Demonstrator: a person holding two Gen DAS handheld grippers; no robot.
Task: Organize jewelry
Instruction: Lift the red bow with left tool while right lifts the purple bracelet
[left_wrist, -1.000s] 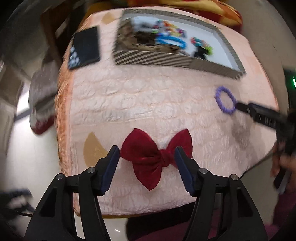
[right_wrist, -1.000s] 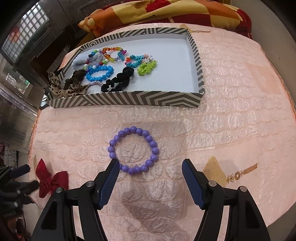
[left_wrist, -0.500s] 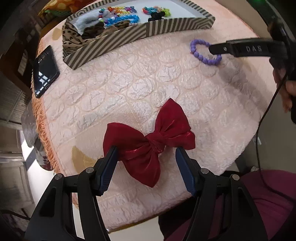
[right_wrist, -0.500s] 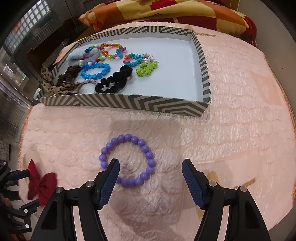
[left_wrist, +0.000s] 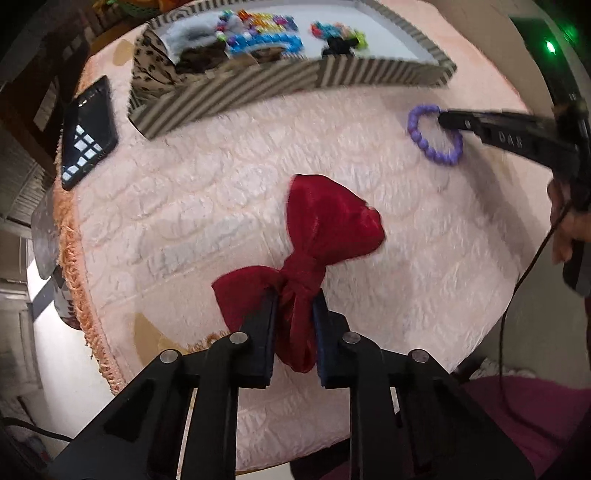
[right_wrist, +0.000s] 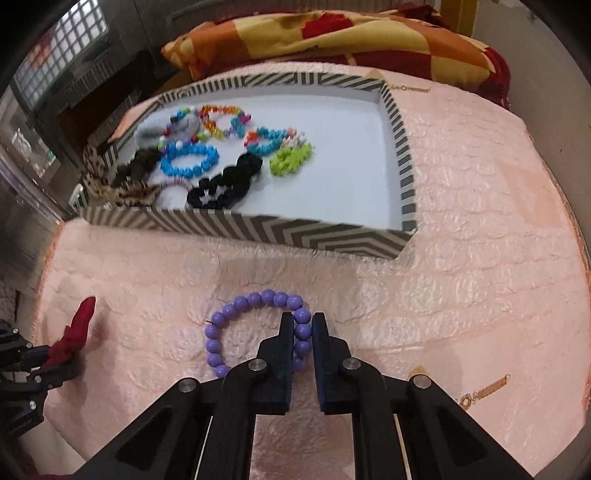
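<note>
**Both grippers clamped, bow on the left and beads on the right**

Nearest your left hand, your left gripper (left_wrist: 293, 306) has just closed its jaws on the knot of the red bow (left_wrist: 314, 236); the bow lies on the pink quilted cover (left_wrist: 221, 192), one loop spread out beyond the fingers. Your right gripper (right_wrist: 300, 325) has likewise just pinched shut, and a few beads on the right side of the purple bead bracelet (right_wrist: 236, 306) sit pressed between its pads, the rest of the ring lying flat on the cover. Beyond both stands the striped tray (right_wrist: 295, 230), holding coloured bead bracelets and dark scrunchies at its left end. A phone (left_wrist: 86, 133) lies beside the tray's left end. Farthest back rests a red and yellow checked pillow (right_wrist: 332, 33).
</note>
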